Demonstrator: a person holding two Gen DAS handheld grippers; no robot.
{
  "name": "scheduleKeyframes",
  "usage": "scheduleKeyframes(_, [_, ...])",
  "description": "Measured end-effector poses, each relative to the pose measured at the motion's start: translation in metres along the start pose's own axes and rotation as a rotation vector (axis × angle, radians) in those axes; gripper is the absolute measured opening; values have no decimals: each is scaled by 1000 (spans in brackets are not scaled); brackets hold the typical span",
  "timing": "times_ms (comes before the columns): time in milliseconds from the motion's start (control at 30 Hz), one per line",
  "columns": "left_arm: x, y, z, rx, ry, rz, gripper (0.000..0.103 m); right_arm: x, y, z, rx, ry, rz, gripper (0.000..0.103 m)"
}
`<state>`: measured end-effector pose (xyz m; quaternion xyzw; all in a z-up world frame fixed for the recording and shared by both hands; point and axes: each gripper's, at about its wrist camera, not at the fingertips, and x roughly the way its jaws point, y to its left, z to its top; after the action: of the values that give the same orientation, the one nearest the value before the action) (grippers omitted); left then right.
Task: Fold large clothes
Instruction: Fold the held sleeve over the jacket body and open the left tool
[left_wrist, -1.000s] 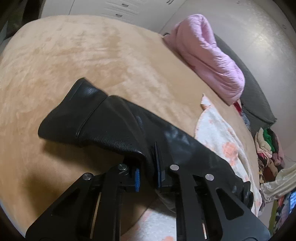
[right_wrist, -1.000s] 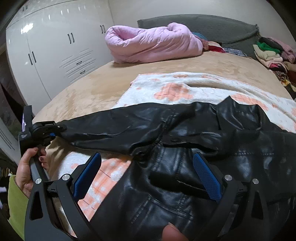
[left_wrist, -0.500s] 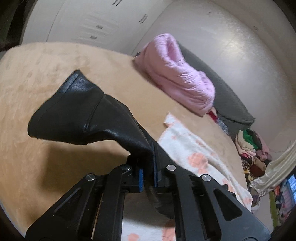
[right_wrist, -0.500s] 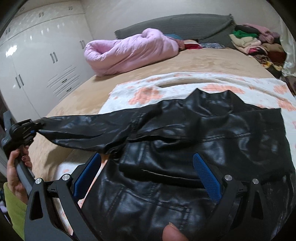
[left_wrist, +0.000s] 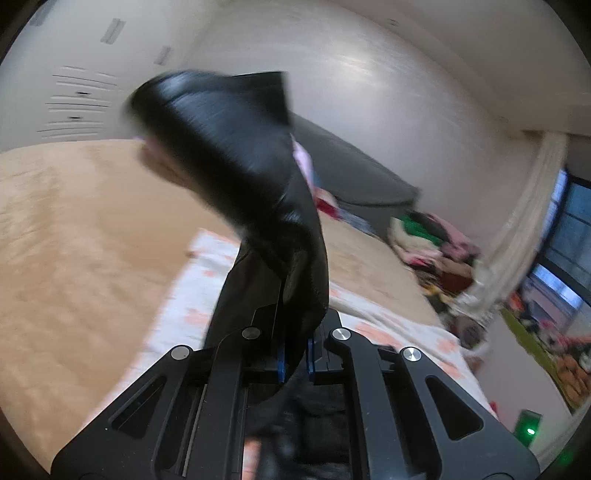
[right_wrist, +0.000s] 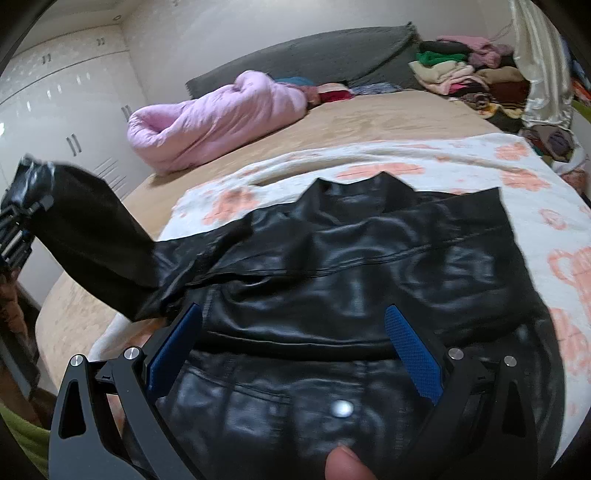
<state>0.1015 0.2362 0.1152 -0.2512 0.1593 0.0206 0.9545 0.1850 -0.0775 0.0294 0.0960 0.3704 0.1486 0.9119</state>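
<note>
Lifted off the bed since a second ago, the jacket sleeve (left_wrist: 236, 155) now flaps high before my left gripper (left_wrist: 294, 354), whose pads pinch it. From my right gripper (right_wrist: 295, 354), jaws wide and holding nothing, I see the jacket (right_wrist: 351, 273) spread on the flowered blanket (right_wrist: 517, 177), sleeve raised leftward.

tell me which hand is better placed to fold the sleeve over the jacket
Left. Its tongs are shut on the black sleeve, lifted off the bed. The right tongs stand open over the jacket body, gripping nothing.
</note>
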Motion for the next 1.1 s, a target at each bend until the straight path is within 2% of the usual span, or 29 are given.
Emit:
scheduleKeyframes(167, [13, -48, -23, 110, 53, -127, 2, -11, -34, 0, 75, -21, -40, 99])
scheduleKeyframes(300, [38, -82, -55, 208, 157, -224, 2, -18, -61, 0, 152, -35, -66, 99])
scheduleKeyframes(533, [78, -108, -119, 330, 325, -272, 2, -32, -105, -6, 229, -50, -122, 99])
scheduleKeyframes(733, [102, -115, -158, 452, 413, -228, 3, -41, -135, -12, 304, -56, -133, 99])
scheduleKeyframes(833, [109, -122, -180, 524, 451, -200, 4, -39, -145, -14, 347, -44, -89, 99])
scheduleKeyframes(967, [105, -133, -198, 590, 485, -164, 4, -26, -147, -18, 430, 17, 64, 96])
scheduleKeyframes(1000, [107, -134, -203, 616, 500, -152, 6, -20, -146, -19, 449, 40, 115, 87])
scheduleKeyframes(1100, [106, -134, -206, 635, 512, -141, 8, -1, -140, -21, 504, 116, 210, 73])
